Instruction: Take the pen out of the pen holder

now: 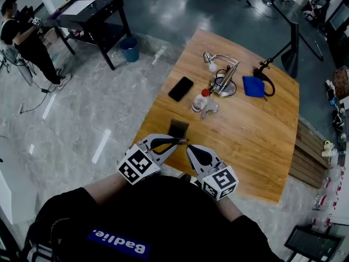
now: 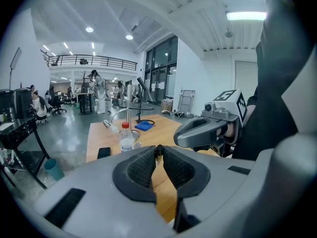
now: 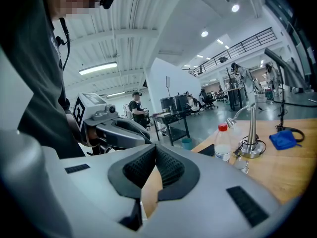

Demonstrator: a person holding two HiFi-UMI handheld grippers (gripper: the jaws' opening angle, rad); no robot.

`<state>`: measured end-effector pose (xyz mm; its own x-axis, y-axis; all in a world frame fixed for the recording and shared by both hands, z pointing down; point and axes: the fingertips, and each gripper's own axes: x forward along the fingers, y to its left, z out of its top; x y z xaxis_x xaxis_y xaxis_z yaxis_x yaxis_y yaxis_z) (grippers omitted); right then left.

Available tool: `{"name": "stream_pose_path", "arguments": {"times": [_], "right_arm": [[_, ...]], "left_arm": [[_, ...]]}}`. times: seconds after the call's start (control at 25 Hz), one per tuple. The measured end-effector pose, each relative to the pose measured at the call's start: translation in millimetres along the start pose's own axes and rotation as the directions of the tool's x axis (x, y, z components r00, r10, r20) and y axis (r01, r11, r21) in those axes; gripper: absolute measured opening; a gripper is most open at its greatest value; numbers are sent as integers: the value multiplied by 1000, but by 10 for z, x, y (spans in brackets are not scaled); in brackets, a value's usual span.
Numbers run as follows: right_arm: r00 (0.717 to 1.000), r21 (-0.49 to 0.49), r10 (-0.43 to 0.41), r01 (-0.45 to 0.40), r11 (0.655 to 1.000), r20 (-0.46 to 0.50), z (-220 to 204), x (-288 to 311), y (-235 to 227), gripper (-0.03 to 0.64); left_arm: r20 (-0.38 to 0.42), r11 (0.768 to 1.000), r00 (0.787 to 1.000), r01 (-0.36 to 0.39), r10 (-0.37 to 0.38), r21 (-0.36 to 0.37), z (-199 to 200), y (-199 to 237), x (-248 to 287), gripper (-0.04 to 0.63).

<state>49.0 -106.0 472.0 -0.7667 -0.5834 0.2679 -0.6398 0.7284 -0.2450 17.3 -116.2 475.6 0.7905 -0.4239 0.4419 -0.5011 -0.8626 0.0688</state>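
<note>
Only its own view shows the left hand-held gripper pinching the pen; right hand-held gripper closed, empty.

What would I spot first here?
Two grey grippers with black-and-white marker cubes sit side by side at the near edge of the light wooden table: the left gripper pinches a thin dark pen at its tips, the right gripper is shut, empty. Beyond stand a small black pen holder, a clear red-capped bottle and a silver desk lamp.
</note>
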Motion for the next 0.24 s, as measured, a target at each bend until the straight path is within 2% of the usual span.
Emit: {"name": "stream_pose_path", "arguments": {"times": [0.24], "right_arm": [[1000, -3, -3, 3, 1000, -1, -16, -7, 15, 6]], "left_arm": [[0, 1000, 1000, -2, 2, 0, -20, -11, -19, 57]]}}
